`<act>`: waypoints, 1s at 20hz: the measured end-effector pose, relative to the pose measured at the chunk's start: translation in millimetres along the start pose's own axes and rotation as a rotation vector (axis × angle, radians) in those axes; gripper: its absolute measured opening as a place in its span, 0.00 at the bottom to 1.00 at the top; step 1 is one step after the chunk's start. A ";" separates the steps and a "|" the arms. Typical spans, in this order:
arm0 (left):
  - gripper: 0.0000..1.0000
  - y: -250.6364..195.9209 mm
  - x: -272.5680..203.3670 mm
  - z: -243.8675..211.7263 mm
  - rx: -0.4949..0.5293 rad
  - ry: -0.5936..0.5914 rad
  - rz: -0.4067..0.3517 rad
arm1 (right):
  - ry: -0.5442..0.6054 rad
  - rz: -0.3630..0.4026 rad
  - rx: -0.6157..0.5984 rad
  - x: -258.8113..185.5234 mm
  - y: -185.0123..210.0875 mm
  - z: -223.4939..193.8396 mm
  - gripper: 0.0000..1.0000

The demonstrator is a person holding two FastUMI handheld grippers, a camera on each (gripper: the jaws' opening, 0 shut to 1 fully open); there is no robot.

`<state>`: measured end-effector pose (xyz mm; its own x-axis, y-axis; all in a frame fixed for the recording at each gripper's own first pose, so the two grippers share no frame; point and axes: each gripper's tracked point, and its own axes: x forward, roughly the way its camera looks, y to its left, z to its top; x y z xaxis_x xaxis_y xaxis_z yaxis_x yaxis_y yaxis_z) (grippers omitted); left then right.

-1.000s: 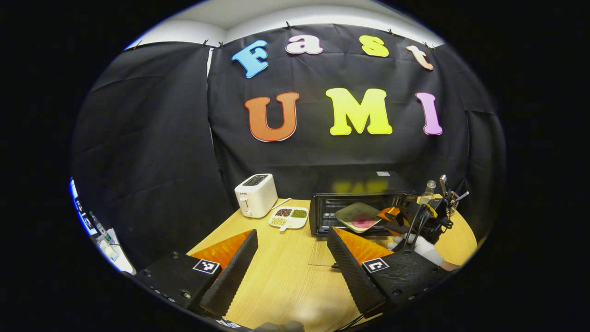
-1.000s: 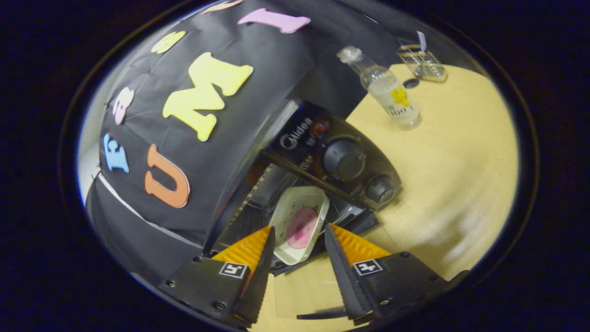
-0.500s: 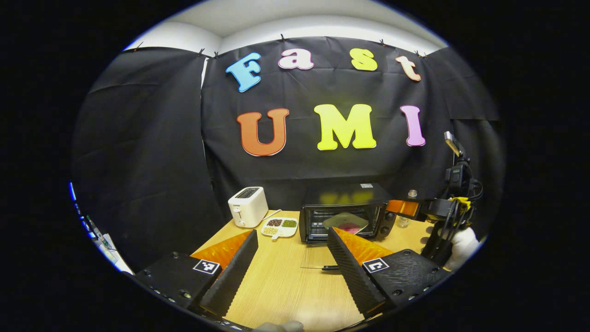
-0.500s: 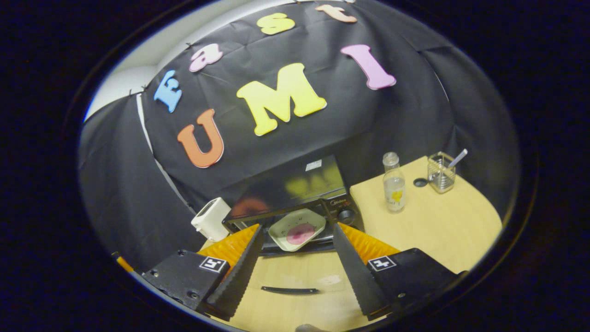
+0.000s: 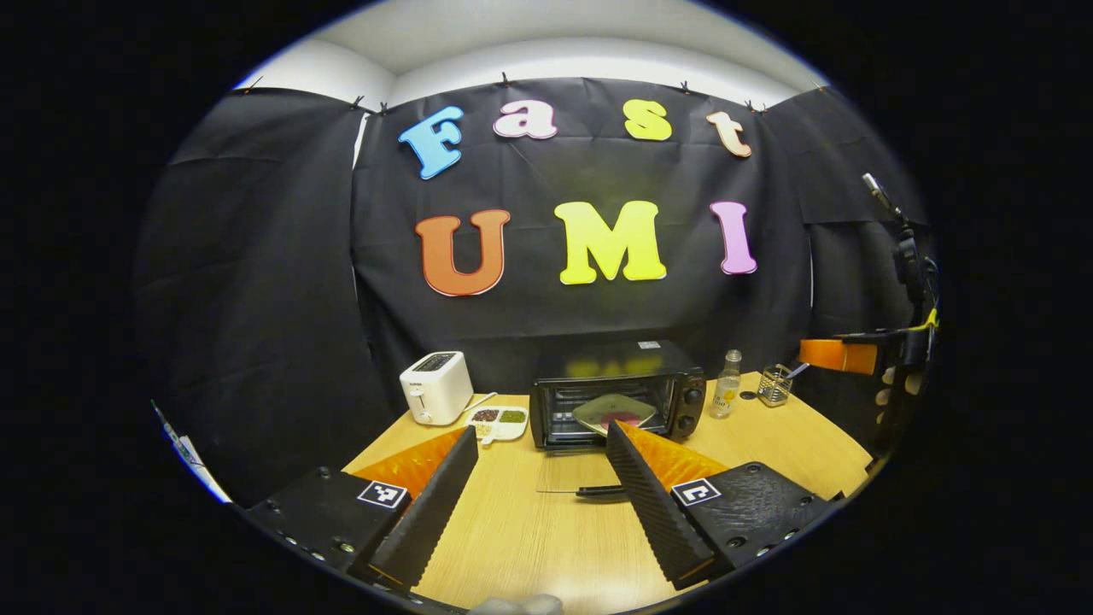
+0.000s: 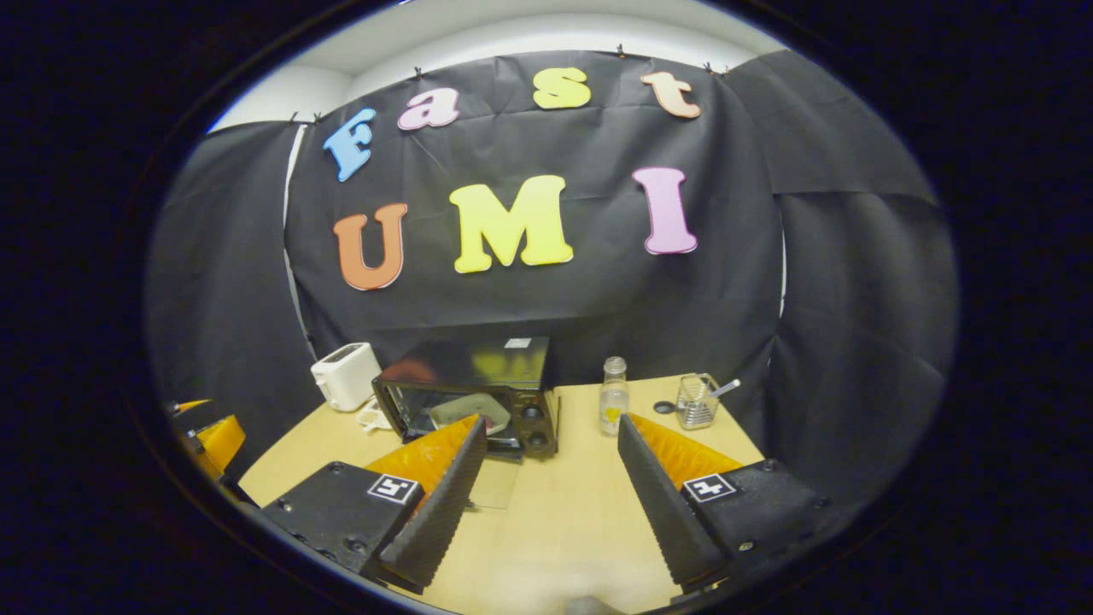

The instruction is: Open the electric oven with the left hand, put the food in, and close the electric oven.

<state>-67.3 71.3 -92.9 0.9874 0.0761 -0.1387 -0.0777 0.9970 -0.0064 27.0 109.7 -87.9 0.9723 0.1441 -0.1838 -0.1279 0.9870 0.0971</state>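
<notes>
Plate of food (image 5: 616,414) sits on the rack inside the electric oven (image 5: 616,393), glass door (image 5: 570,471) flat on the table for access. Left gripper (image 5: 540,478) and right gripper (image 6: 551,474): jaws apart, empty, well back, leaving room for closing.

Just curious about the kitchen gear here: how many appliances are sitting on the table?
2: a white toaster at the table's back left, and a black oven beside it, door open, plate inside.

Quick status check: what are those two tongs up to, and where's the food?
Both tongs open, empty. Plate of food inside oven; door still down flat. Nothing blocking it.
</notes>
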 end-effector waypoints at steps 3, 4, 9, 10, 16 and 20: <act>0.97 -21.5 9.6 -13.1 0.020 0.022 -0.022 | -0.020 0.009 -0.024 -17.4 -16.7 5.3 0.95; 0.97 -30.0 11.6 -17.0 0.021 0.036 -0.027 | -0.018 0.010 -0.044 -20.2 -23.2 3.9 0.95; 0.97 -70.9 30.6 -50.3 -0.014 0.118 -0.067 | 0.049 0.007 -0.071 -29.5 -54.3 -15.5 0.96; 0.97 -76.2 35.7 -57.0 -0.024 0.136 -0.073 | 0.054 0.004 -0.063 -30.7 -59.5 -16.2 0.96; 0.97 -98.6 64.9 -121.3 -0.033 0.260 -0.096 | 0.079 -0.045 -0.083 -39.1 -87.0 -15.1 0.96; 0.97 -107.3 81.8 -164.5 -0.014 0.339 -0.112 | 0.090 -0.078 -0.085 -43.1 -97.8 -14.3 0.96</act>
<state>-0.8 -32.2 -266.4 0.8881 -0.0458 -0.4574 0.0238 0.9983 -0.0537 -5.2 8.0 -103.4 0.9590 0.0686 -0.2751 -0.0725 0.9974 -0.0039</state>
